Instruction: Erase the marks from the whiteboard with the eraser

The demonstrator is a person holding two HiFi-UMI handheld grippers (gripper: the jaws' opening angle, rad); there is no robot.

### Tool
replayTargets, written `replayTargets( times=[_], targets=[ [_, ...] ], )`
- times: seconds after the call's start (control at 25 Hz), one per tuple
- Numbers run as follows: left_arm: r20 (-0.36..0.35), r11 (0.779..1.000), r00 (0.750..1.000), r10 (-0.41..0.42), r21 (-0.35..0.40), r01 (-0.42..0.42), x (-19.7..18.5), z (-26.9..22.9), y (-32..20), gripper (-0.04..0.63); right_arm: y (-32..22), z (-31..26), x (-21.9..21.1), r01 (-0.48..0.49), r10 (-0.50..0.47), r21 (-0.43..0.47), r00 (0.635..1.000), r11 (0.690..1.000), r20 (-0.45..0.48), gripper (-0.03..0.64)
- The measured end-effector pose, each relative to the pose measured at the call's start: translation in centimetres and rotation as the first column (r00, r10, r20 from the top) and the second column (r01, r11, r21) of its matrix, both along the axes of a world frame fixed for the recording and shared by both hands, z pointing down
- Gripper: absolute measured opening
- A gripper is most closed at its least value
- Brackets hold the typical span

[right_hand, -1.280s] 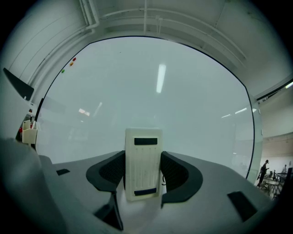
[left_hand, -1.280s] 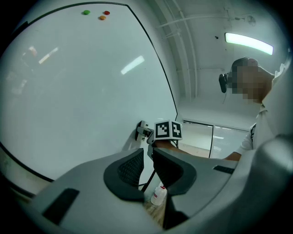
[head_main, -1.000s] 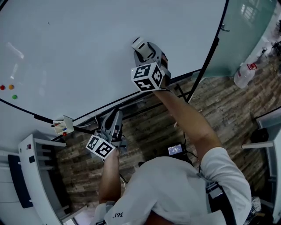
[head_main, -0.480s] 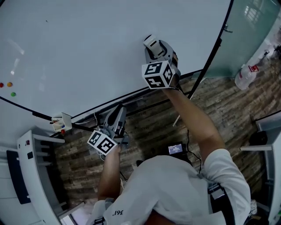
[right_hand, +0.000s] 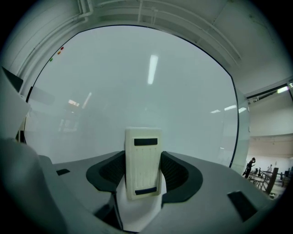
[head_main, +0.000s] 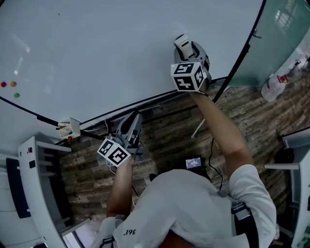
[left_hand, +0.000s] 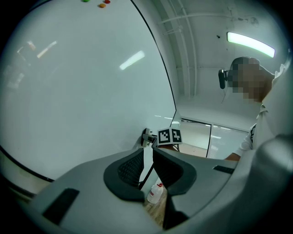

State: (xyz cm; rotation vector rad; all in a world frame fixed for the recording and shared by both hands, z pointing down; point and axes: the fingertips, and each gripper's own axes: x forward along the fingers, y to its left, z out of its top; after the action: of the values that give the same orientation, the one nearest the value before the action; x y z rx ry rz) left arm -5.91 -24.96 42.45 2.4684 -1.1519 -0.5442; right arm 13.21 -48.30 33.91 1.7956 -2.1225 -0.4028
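Note:
The whiteboard (head_main: 106,53) fills the upper head view and looks almost blank, apart from a tiny dark speck (head_main: 59,14) near its top. My right gripper (head_main: 184,44) is shut on the cream eraser (head_main: 181,40), pressing it to the board's lower right part. In the right gripper view the eraser (right_hand: 143,162) stands upright between the pads, facing the whiteboard (right_hand: 137,91). My left gripper (head_main: 134,117) hangs low below the board's bottom edge, off the surface. In its own view the left gripper (left_hand: 147,162) is shut on nothing, only a narrow slit showing between its pads.
Red, orange and green magnets (head_main: 13,84) sit at the board's left. A small marker tray (head_main: 69,130) hangs on the bottom rail. A spray bottle (head_main: 275,85) stands on the wooden floor by the glass wall (head_main: 286,29). A small device (head_main: 193,163) lies on the floor.
My right gripper has slid the eraser to the right along the lower board. The left gripper has stayed low below the board, hardly moving.

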Motion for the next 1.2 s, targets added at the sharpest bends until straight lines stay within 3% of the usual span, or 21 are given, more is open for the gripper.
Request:
replayTargets(
  times=[0.28,0.88,1.2],
  targets=[
    [-0.001,1.000,1.000,0.009,0.000,-0.009,0.3,0.1,0.7,0.055,1.3,-0.2,3.5,-0.024,0.024,-0.022,0.999,0.999,0.034,0.256],
    [0.007,1.000,1.000,-0.007,-0.001,0.007,1.2,-0.5,3.3,0.055,8.4,0.5,3.9,0.158,-0.149,-0.060,0.980,0.986,0.135,0.256],
    [-0.001,0.998,0.998,-0.068,-0.004,0.068,2.0,-0.1,5.0,0.056,10.5,1.1,3.4,0.262,-0.250,-0.055,0.953,0.963,0.171,0.256]
  ],
)
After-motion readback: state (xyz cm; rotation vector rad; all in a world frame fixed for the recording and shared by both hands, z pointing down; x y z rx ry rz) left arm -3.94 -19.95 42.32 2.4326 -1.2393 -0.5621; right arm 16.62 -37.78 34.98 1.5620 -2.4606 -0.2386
